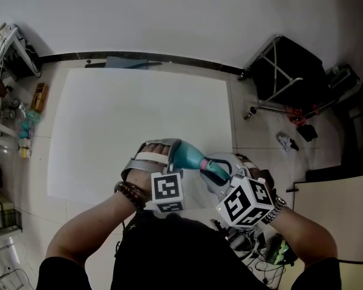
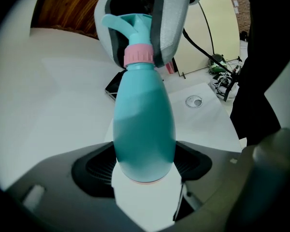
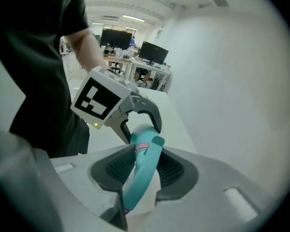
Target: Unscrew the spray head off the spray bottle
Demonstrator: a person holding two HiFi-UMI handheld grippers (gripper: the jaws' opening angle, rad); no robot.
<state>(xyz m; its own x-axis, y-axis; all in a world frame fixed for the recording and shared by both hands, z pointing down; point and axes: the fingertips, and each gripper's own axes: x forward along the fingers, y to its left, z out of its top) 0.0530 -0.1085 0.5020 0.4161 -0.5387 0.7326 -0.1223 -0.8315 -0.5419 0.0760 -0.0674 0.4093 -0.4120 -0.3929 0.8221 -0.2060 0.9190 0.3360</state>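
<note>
A teal spray bottle (image 1: pixel 186 155) is held in the air between my two grippers, low in the head view. My left gripper (image 1: pixel 159 154) is shut on the bottle's rounded body (image 2: pixel 145 129), both pads pressed to its sides. A pink collar (image 2: pixel 139 55) joins the body to the teal spray head (image 2: pixel 131 25). My right gripper (image 1: pixel 221 173) is shut on that spray head (image 3: pixel 144 168), its grey jaws wrapping the head just past the collar. In the right gripper view the left gripper (image 3: pixel 135 117) and its marker cube sit right behind the head.
A white table (image 1: pixel 139 107) lies below the hands. At the far right a black folding stand (image 1: pixel 284 71) stands on the floor. Shelf clutter (image 1: pixel 15 107) lines the left edge. A dark phone (image 2: pixel 115 86) lies beneath the bottle. Desks with monitors (image 3: pixel 135 50) stand far behind.
</note>
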